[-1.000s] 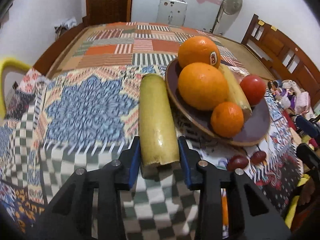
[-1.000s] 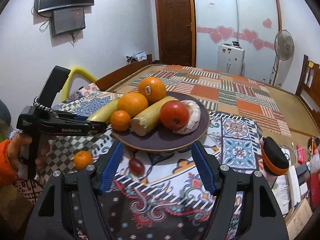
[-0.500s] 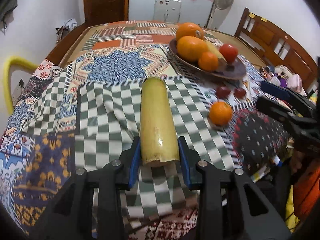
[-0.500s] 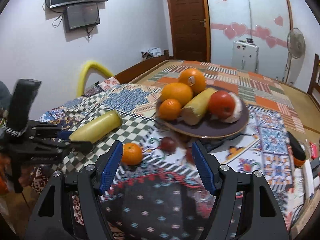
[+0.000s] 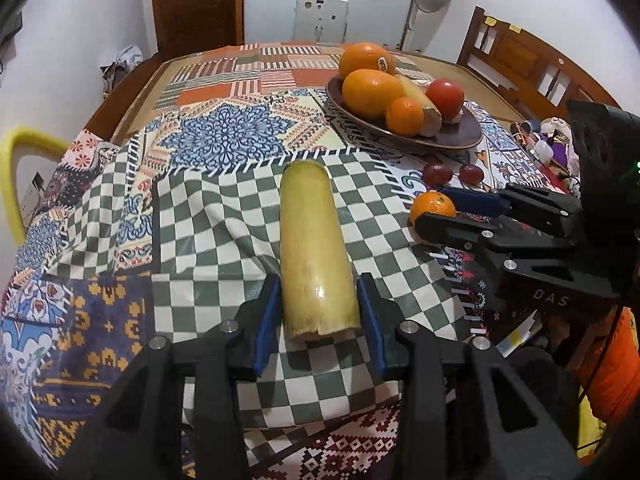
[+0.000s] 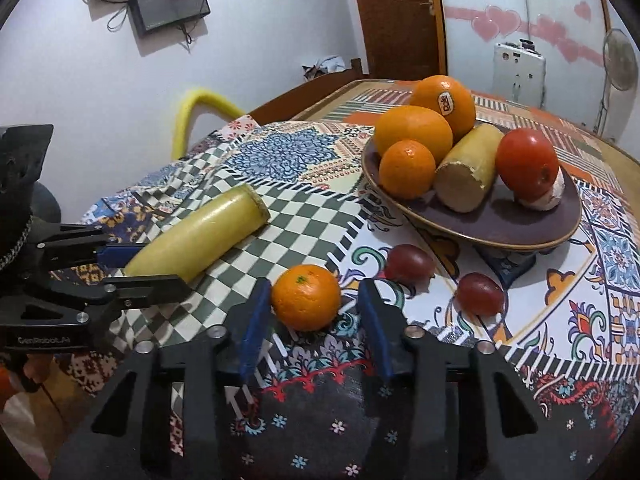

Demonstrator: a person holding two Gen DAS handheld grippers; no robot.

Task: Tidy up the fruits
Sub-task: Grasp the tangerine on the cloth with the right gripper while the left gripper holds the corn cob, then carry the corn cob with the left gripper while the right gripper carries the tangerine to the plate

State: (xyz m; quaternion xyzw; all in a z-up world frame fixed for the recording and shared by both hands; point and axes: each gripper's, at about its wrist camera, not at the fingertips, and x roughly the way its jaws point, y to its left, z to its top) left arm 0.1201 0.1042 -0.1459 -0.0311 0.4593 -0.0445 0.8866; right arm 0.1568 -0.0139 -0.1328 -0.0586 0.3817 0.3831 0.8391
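Observation:
My left gripper (image 5: pixel 318 320) is shut on a yellow sugarcane piece (image 5: pixel 314 248), which lies along the checkered cloth; it also shows in the right wrist view (image 6: pixel 196 236). My right gripper (image 6: pixel 310 316) is open, its jaws on either side of a small loose orange (image 6: pixel 306 296), not touching it. That orange also shows in the left wrist view (image 5: pixel 432 208). A brown plate (image 6: pixel 500 228) holds two big oranges, a small orange, a second sugarcane piece (image 6: pixel 468 168) and a tomato (image 6: pixel 526 162).
Two dark red grapes (image 6: pixel 408 262) (image 6: pixel 478 294) lie on the cloth in front of the plate. A yellow chair back (image 6: pixel 196 108) stands at the table's left side. Wooden chairs (image 5: pixel 520 64) stand at the far right. The table's near edge is under both grippers.
My left gripper has pulled the sugarcane back from beside the plate toward the near edge. My right gripper has moved down and left, and now brackets the loose orange with narrower jaws.

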